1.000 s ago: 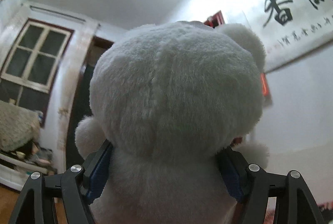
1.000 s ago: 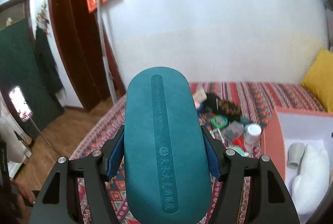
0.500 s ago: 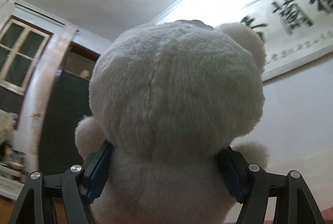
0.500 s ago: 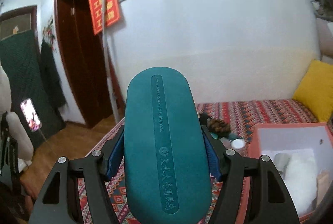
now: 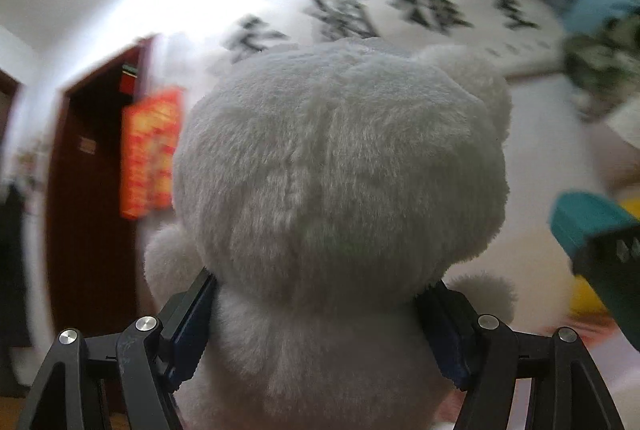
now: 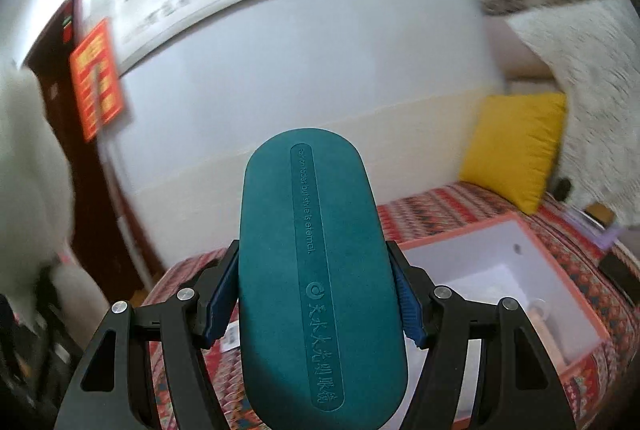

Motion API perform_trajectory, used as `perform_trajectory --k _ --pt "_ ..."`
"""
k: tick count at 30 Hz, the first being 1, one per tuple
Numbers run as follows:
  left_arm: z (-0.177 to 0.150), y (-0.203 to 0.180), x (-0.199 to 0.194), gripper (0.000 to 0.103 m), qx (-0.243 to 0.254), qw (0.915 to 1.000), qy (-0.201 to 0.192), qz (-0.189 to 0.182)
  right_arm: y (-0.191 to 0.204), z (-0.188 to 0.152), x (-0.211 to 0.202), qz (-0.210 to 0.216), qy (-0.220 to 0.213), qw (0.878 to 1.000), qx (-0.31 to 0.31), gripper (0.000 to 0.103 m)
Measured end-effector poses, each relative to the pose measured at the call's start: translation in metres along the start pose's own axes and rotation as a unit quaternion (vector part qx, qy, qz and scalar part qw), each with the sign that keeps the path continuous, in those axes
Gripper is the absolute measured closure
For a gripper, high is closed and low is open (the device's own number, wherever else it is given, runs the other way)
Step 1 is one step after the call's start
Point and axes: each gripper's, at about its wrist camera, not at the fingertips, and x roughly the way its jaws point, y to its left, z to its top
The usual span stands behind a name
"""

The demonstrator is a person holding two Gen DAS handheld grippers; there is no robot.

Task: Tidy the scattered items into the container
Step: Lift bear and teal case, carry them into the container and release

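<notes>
My left gripper (image 5: 316,326) is shut on a white plush bear (image 5: 340,190), gripping it at the neck; the bear fills most of the left wrist view and also shows at the left edge of the right wrist view (image 6: 28,166). My right gripper (image 6: 312,302) is shut on a teal glasses case (image 6: 316,262), held upright; its end shows at the right of the left wrist view (image 5: 592,226). The container, an orange box with a white inside (image 6: 556,250), sits on the patterned bed cover, low right of the case, with some items inside.
A striped red bed cover (image 6: 432,202) carries the box. A yellow cushion (image 6: 516,146) leans at the back right beside a white lace cloth (image 6: 584,70). A dark doorway (image 5: 88,206) with a red poster (image 5: 148,154) is at the left. A calligraphy scroll hangs on the wall.
Both grippers have swung to the right with their loads. The box has moved closer and lower right in the right wrist view. The scattered items on the bed have left view.
</notes>
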Motion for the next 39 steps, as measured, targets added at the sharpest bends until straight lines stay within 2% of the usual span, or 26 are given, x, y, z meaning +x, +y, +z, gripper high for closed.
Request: perform_trajectory --k 1,3,4,6,7,8,9,10,12,13,16,18,22,23,25,27,28,29,30,32,34,36,39 --pt "-0.005 -0.019 0.010 0.026 0.001 0.9991 0.026 -0.035 -0.014 0.002 0.001 -0.012 -0.003 1.000 0.009 0.033" --pt "-0.012 -0.042 0.029 0.026 0.007 0.9951 0.066 -0.073 -0.043 0.006 0.004 -0.040 -0.007 0.999 0.027 0.033" --pt "-0.018 -0.054 0.041 0.026 0.010 0.9906 0.094 -0.099 -0.054 0.006 0.007 -0.047 -0.007 0.998 0.033 0.033" --pt "-0.028 -0.077 0.063 0.026 0.000 0.9760 0.155 -0.153 -0.077 0.007 0.014 -0.062 -0.001 0.997 0.049 0.033" --pt "-0.036 -0.092 0.078 0.026 -0.005 0.9622 0.197 -0.188 -0.089 0.006 0.019 -0.068 0.009 0.996 0.059 0.033" --pt "-0.040 -0.101 0.087 0.026 -0.008 0.9518 0.224 -0.209 -0.099 0.007 0.027 -0.069 0.017 0.995 0.066 0.033" --pt "-0.044 -0.109 0.097 0.026 -0.014 0.9379 0.257 -0.233 -0.110 0.005 0.032 -0.069 0.026 0.995 0.074 0.033" --pt "-0.054 -0.121 0.113 0.026 -0.029 0.9127 0.306 -0.269 -0.119 0.002 0.039 -0.068 0.037 0.994 0.082 0.033" --pt "-0.066 -0.132 0.127 0.026 -0.039 0.8917 0.348 -0.286 -0.132 -0.002 0.054 -0.070 0.062 0.992 0.090 0.033" --pt "-0.072 -0.138 0.132 0.026 -0.038 0.8853 0.359 -0.293 -0.137 -0.003 0.060 -0.077 0.070 0.991 0.089 0.033" --pt "-0.080 -0.150 0.137 0.026 -0.019 0.8887 0.355 -0.290 -0.146 -0.007 0.080 -0.109 0.095 0.986 0.079 0.033" --pt "-0.078 -0.148 0.135 0.026 -0.018 0.8890 0.355 -0.289 -0.151 -0.009 0.087 -0.096 0.107 0.985 0.091 0.033" --pt "-0.075 -0.145 0.143 0.023 -0.028 0.8798 0.366 -0.302 -0.155 -0.011 0.093 -0.101 0.113 0.984 0.091 0.033" --pt "-0.064 -0.140 0.151 0.021 -0.032 0.8776 0.368 -0.305 -0.152 -0.013 0.095 -0.102 0.113 0.984 0.090 0.033" --pt "-0.064 -0.124 0.154 0.017 -0.048 0.8712 0.375 -0.313 -0.154 -0.014 0.097 -0.101 0.113 0.984 0.092 0.032" --pt "-0.057 -0.117 0.158 0.010 -0.064 0.8685 0.373 -0.320 -0.151 -0.017 0.096 -0.105 0.114 0.983 0.096 0.030" --pt "-0.054 -0.111 0.158 0.010 -0.074 0.8692 0.365 -0.325 -0.150 -0.017 0.098 -0.113 0.114 0.983 0.093 0.025" --pt "-0.048 -0.107 0.156 0.010 -0.067 0.8764 0.354 -0.320 -0.144 -0.017 0.099 -0.127 0.112 0.982 0.085 0.010" --pt "-0.041 -0.105 0.153 0.010 -0.053 0.8863 0.336 -0.314 -0.143 -0.017 0.099 -0.145 0.111 0.980 0.076 0.004" --pt "-0.031 -0.101 0.151 0.009 -0.034 0.8955 0.314 -0.314 -0.139 -0.014 0.095 -0.159 0.093 0.980 0.070 0.000" --pt "-0.023 -0.099 0.150 0.009 -0.027 0.8990 0.301 -0.317 -0.138 -0.010 0.092 -0.149 0.088 0.982 0.079 0.000" --pt "-0.018 -0.092 0.156 0.009 -0.039 0.8955 0.301 -0.325 -0.138 -0.007 0.087 -0.158 0.073 0.981 0.091 0.000" --pt "-0.017 -0.079 0.167 0.008 -0.073 0.8852 0.316 -0.333 -0.139 -0.003 0.079 -0.174 0.053 0.979 0.091 0.000"
